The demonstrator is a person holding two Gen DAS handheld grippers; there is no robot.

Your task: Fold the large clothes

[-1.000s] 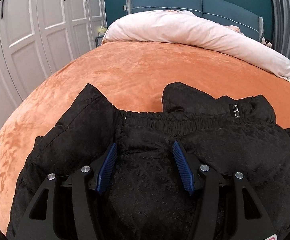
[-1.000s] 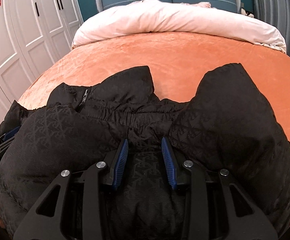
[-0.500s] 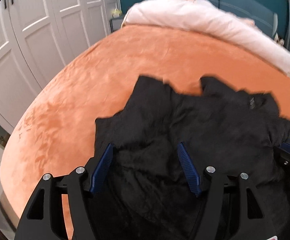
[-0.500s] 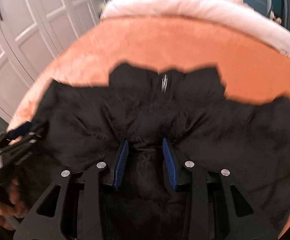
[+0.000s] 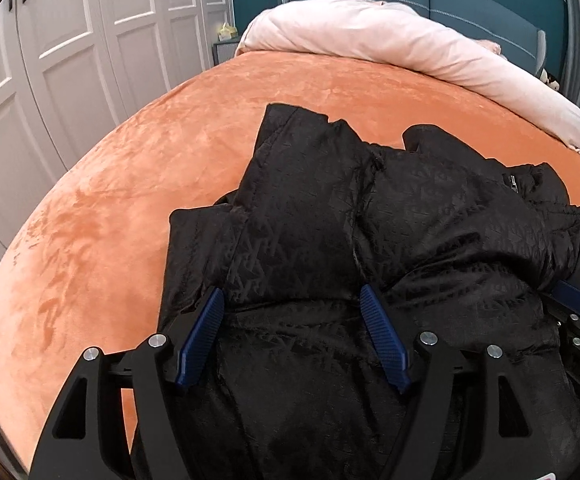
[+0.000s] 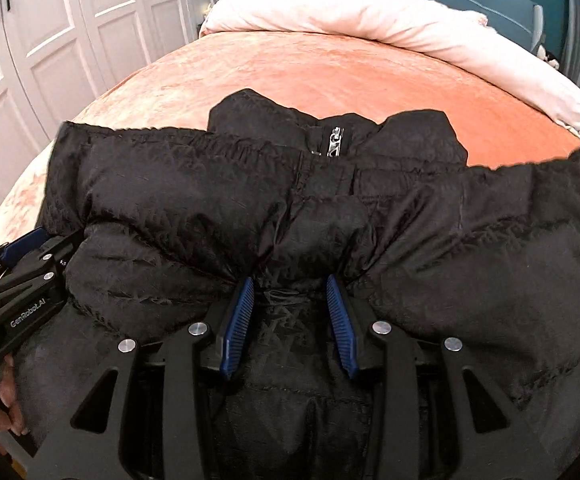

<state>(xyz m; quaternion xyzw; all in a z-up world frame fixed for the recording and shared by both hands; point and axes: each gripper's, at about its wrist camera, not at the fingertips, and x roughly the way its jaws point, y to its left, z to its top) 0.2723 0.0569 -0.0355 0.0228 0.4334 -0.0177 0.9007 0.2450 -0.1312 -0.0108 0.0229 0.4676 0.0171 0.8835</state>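
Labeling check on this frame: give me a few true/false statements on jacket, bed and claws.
1. The black jacket lies on an orange bed cover. True.
2. The right claw has bunched jacket fabric between its pads. True.
3. The jacket's zipper pull shows near its far edge. True.
4. The white duvet covers the jacket. False: it is piled at the far end of the bed, apart.
5. The wardrobe doors stand open. False: shut.
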